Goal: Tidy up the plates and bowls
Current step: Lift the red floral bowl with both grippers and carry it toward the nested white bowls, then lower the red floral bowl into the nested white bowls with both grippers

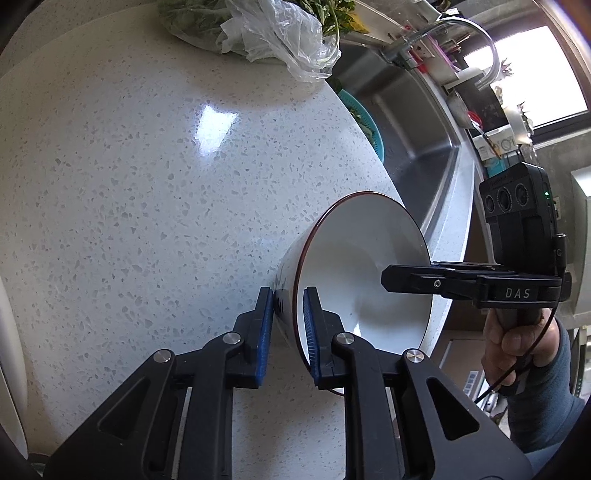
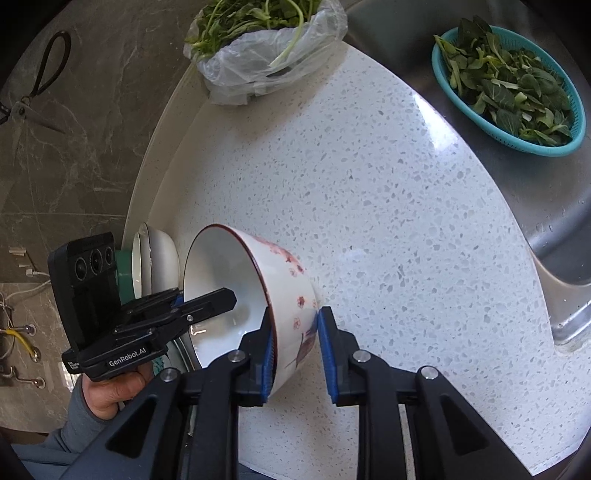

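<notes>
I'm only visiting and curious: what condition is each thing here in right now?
Bowl: empty, tipped on its side.
Left tongs: shut on the bowl's rim.
Right tongs: slightly open, astride the bowl's wall.
Plastic bag: open, greens inside.
Basket: in the sink, full of leaves.
Scissors: shut, hanging on the wall.
</notes>
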### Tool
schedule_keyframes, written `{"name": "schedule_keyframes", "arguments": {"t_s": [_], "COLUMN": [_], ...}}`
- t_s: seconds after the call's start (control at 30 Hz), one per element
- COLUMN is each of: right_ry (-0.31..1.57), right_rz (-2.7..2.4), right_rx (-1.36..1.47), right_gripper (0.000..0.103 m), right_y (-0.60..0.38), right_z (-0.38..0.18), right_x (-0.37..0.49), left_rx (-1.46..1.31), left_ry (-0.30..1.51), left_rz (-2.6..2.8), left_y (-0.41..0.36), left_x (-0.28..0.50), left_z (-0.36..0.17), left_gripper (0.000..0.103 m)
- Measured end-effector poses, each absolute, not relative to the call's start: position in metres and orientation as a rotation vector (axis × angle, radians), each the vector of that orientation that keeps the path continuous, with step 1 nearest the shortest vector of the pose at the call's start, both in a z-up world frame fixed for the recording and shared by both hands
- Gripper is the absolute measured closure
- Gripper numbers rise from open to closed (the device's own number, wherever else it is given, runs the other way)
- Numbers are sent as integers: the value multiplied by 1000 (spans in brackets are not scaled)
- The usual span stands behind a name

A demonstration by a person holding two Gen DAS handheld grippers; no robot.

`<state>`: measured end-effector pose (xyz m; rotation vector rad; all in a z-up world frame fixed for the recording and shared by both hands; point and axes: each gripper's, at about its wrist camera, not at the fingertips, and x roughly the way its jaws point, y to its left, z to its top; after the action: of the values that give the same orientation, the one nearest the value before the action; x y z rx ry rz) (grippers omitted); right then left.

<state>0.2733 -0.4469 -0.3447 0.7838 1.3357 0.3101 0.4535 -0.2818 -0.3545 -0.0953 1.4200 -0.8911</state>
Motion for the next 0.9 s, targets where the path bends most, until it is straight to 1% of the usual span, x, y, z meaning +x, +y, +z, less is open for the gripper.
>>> {"name": "schedule_keyframes", "arguments": {"t_s": [0.27, 0.5, 0.63, 0.9], "right_ry": [1339, 1331, 1326, 1321], "right_rz": [317, 356, 408, 553], "right_rx": [786, 751, 702, 580], "right_gripper": [78, 78, 78, 78], "right_y": [-452, -439, -414, -339], "right_z": [-337, -316, -297, -258], "right_x": [278, 288, 303, 345], "left_rx": [-122, -137, -165, -218], "left_ry": [1419, 1380, 1347, 1258], "left_rz": [-878, -848, -812, -682], "left_y": [-280, -258, -228, -137], "left_x": [451, 454, 454, 457], "left_z": [-346, -320, -301, -260], "left_gripper": [88, 88, 88, 88]}}
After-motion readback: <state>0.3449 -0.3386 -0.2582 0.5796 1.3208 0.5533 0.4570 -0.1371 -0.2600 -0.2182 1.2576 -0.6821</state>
